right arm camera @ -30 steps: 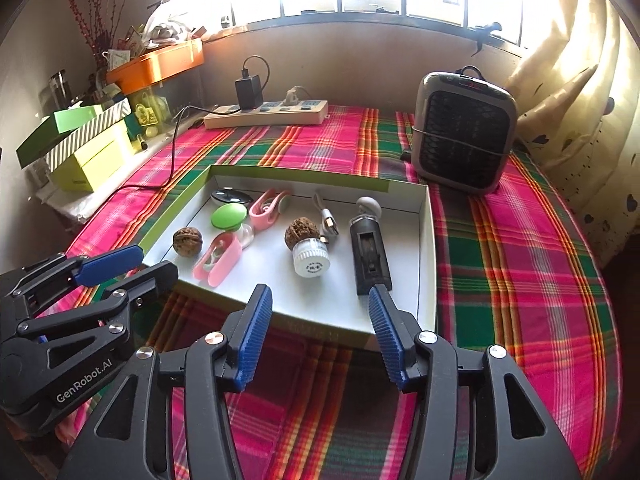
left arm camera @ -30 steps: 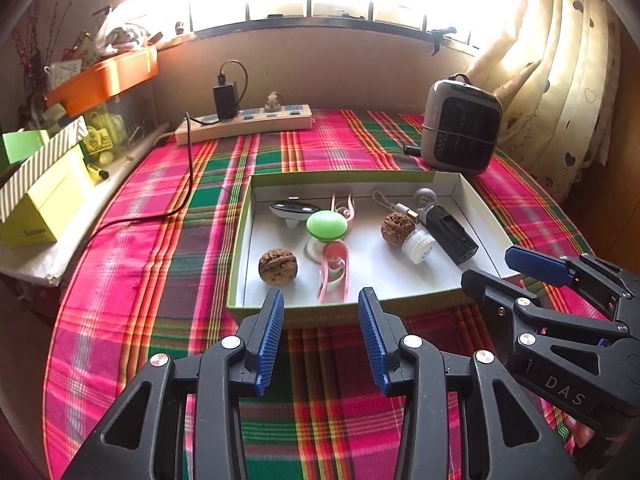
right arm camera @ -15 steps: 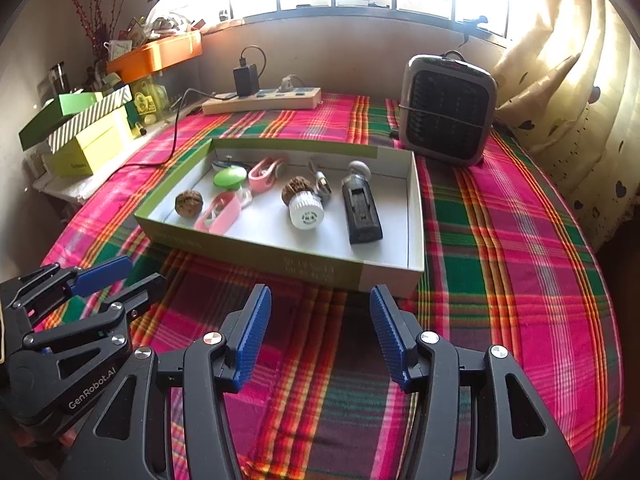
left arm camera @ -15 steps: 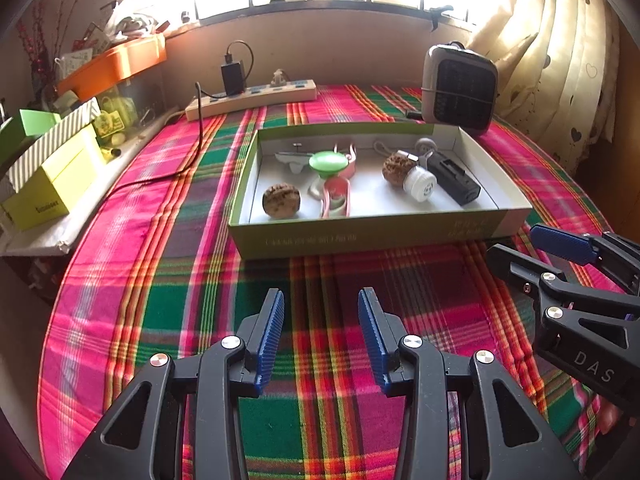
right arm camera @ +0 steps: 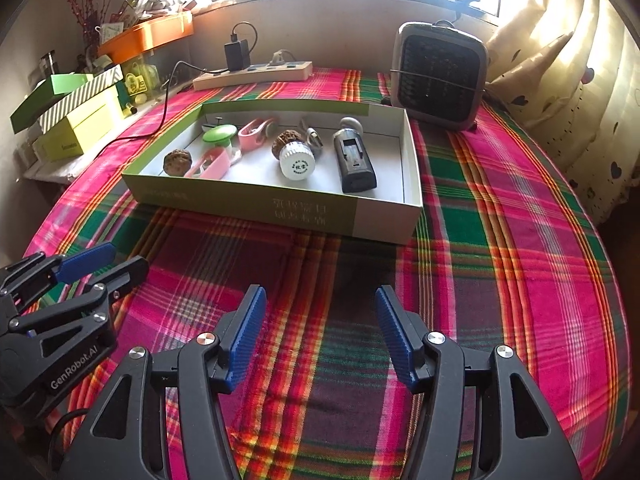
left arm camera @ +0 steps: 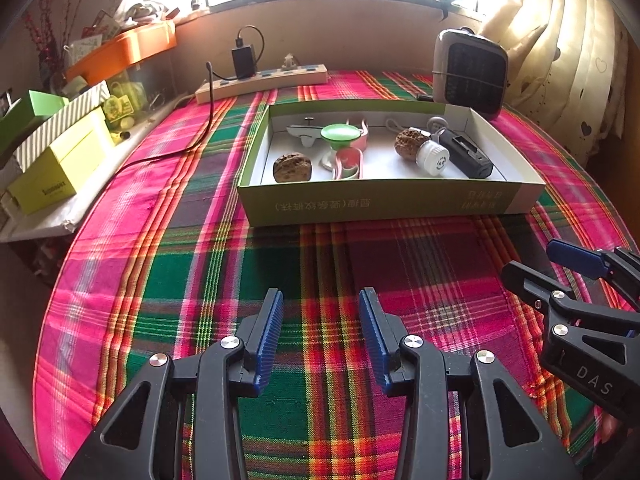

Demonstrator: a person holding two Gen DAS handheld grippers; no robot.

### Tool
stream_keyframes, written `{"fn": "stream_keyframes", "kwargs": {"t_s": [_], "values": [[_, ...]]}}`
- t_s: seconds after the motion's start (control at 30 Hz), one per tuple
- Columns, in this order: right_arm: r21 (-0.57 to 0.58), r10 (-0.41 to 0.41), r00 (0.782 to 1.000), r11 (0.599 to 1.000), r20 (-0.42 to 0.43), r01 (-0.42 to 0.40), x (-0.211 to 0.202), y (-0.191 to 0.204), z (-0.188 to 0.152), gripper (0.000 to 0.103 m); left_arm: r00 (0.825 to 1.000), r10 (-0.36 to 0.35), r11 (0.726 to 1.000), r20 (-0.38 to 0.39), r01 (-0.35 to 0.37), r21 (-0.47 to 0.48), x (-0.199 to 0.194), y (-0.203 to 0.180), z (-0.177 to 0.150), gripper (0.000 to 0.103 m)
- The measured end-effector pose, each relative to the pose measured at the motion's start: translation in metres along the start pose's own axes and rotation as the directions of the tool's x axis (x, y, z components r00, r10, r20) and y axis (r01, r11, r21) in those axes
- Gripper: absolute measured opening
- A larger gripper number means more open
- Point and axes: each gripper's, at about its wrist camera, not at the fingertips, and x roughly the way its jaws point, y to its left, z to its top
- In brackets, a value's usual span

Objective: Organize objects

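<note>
A green and white box (left arm camera: 380, 202) (right arm camera: 280, 212) sits on the plaid tablecloth. Inside lie two walnuts (left arm camera: 292, 167) (right arm camera: 285, 141), a green-topped item (left arm camera: 341, 133), pink clips (right arm camera: 212, 164), a white cap (right arm camera: 296, 166) and a black device (right arm camera: 356, 162). My left gripper (left arm camera: 320, 336) is open and empty, low over the cloth, well short of the box. My right gripper (right arm camera: 320, 332) is open and empty, also short of the box; it shows at the right of the left wrist view (left arm camera: 560, 280).
A small heater (right arm camera: 438, 74) stands behind the box at the right. A power strip (left arm camera: 262, 82) with a cable lies at the back. Yellow and green boxes (left arm camera: 52, 164) and an orange tray (right arm camera: 148, 36) sit at the left. A curtain (right arm camera: 560, 80) hangs at the right.
Both grippers have pulled back from the box toward the near table edge and lowered. The box and its contents have not moved. Both stay open.
</note>
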Motion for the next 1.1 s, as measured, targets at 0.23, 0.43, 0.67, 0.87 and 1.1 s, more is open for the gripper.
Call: {"fn": "stream_keyframes", "kwargs": {"t_s": [0.23,0.43,0.67,0.87,1.1], "values": [[0.015,-0.011,1.0,1.0,-0.029,0.011,0.0042,-0.0042,-0.0013,0.058,1.0,0.001,1.0,-0.007,-0.002,-0.026,0.0002,0.0026,-0.0004,0.042],[0.019,-0.017,0.999,1.0,-0.038,0.018,0.0034,-0.006,-0.0038,0.066,1.0,-0.006,0.999,-0.011,0.005,-0.05,0.0018,0.0046,-0.0005,0.043],[0.028,-0.022,0.999,0.999,-0.042,0.023,0.0037,-0.0081,-0.0051,0.073,1.0,-0.015,0.998,-0.011,0.014,-0.061,0.0025,0.0061,-0.0006,0.045],[0.013,-0.017,0.999,1.0,-0.049,0.017,0.0057,-0.005,-0.0044,0.079,1.0,-0.015,0.998,-0.011,0.015,-0.062,0.0028,0.0064,-0.0005,0.045],[0.014,-0.018,0.999,1.0,-0.05,0.019,0.0056,-0.0054,-0.0045,0.08,1.0,-0.015,0.998,-0.01,0.015,-0.063,0.0029,0.0064,-0.0008,0.046]]}}
